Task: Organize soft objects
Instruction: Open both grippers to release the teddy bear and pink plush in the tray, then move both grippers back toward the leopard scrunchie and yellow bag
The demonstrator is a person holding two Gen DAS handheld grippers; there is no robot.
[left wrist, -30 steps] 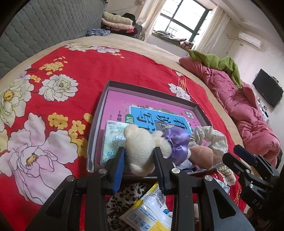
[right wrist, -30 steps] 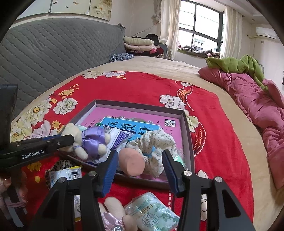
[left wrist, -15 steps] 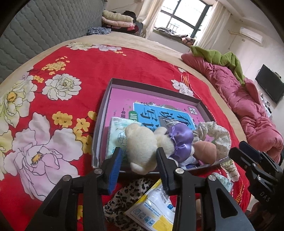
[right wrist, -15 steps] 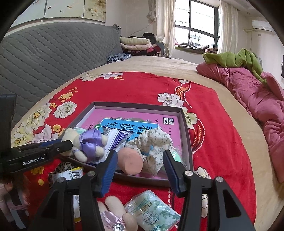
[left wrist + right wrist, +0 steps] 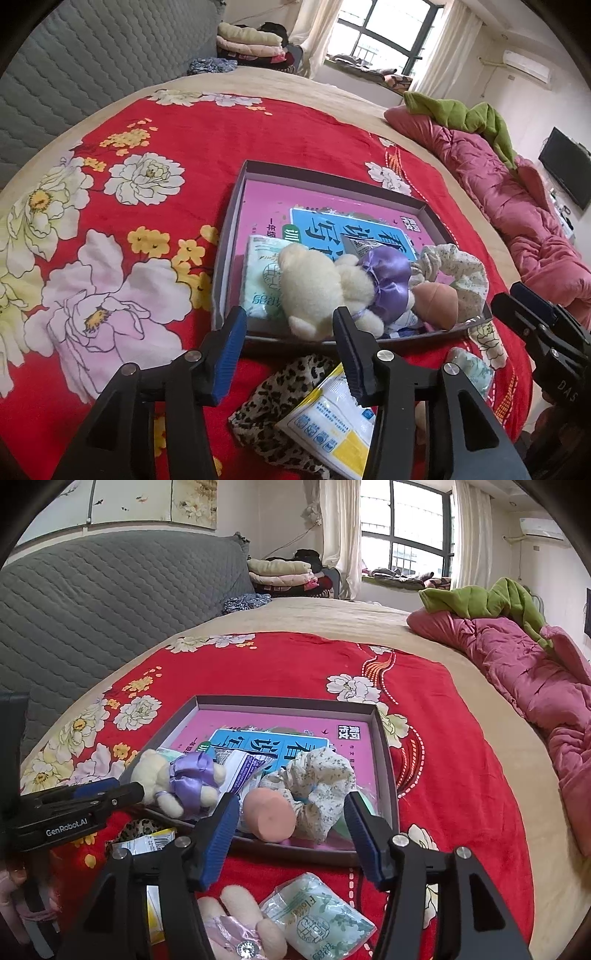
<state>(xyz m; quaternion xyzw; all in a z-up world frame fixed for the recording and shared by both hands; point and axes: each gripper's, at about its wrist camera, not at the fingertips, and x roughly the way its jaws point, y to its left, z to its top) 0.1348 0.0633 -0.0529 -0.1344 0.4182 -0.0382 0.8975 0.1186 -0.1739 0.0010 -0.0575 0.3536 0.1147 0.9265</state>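
On the bed, a red floral blanket [image 5: 207,140] is spread, and a shallow grey tray [image 5: 236,206] is seen at the centre of both views. In the left wrist view, a pale tissue pack [image 5: 260,273] lies at the tray's left side, with a cream bear [image 5: 314,288] in a purple bow against it, at the tray's near edge. To the right of the bear, a peach sponge [image 5: 437,304] and a floral scrunchie [image 5: 465,269] are packed together. A pink book [image 5: 266,210] lines the tray floor.

The left hand-held gripper [image 5: 290,343] is seen at the lower centre; its jaws have just been opening and now stand apart, the bear lying just beyond the tips and not pressed by either pad. Below it, outside the tray, a leopard cloth [image 5: 273,398] and a white-and-yellow packet [image 5: 332,417] lie on the blanket.

In the right wrist view, the right hand-held gripper [image 5: 291,819] has also just been opening; its jaws stand wide, empty, with the sponge [image 5: 269,814] and scrunchie [image 5: 321,786] beyond them in the tray. At the lower edge, a second tissue pack [image 5: 321,919] and pink slippers [image 5: 240,915] lie outside the tray.
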